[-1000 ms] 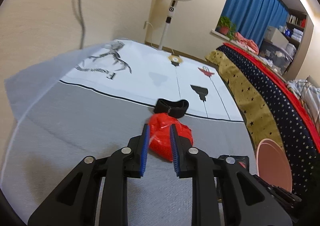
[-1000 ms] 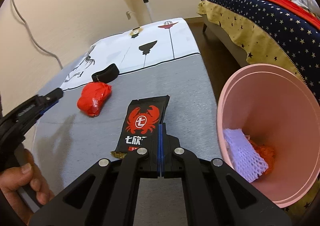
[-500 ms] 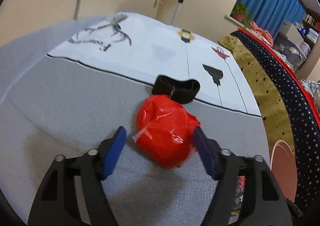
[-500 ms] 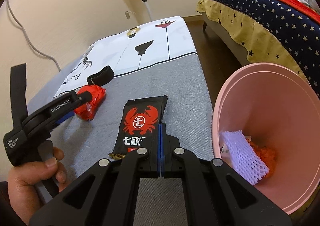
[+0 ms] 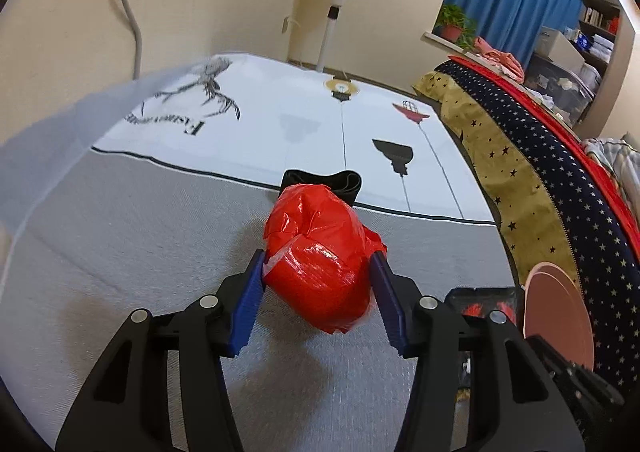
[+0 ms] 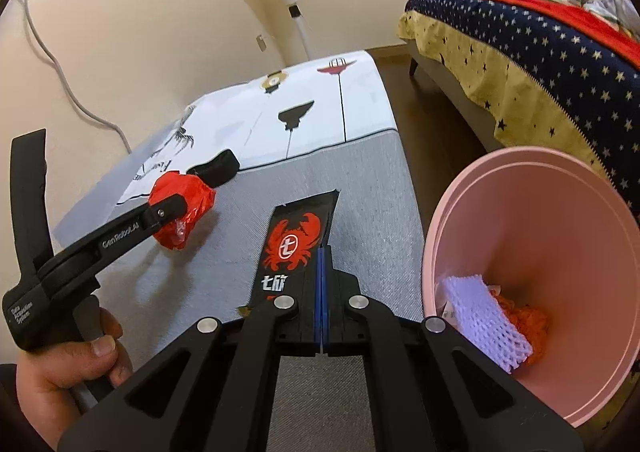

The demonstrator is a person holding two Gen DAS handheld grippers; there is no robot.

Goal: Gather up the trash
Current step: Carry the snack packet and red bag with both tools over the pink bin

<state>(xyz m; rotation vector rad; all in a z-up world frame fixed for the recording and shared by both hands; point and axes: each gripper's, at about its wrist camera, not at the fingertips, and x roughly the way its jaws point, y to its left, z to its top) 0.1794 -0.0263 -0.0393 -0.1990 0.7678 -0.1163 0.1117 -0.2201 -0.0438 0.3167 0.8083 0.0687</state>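
1. Between the blue pads of the left claw [image 5: 318, 284] sits a crumpled red plastic bag [image 5: 320, 260], pinched on both flanks; whether it has left the grey bench [image 5: 140, 236] cannot be told.
2. Just beyond that claw lies a black strap [image 5: 344, 182], touching or nearly touching the bag's far side.
3. Right claw [image 6: 322, 264] is fully closed, pads pressed together with nothing between them, hovering over the near end of a black crab-print snack wrapper [image 6: 294, 236] that lies flat on the bench.
4. To the right claw's right, a pink bin [image 6: 560, 220] tilts its mouth toward the bench, apparently to receive trash easily; white foam netting [image 6: 480, 316] and something orange already lie inside.
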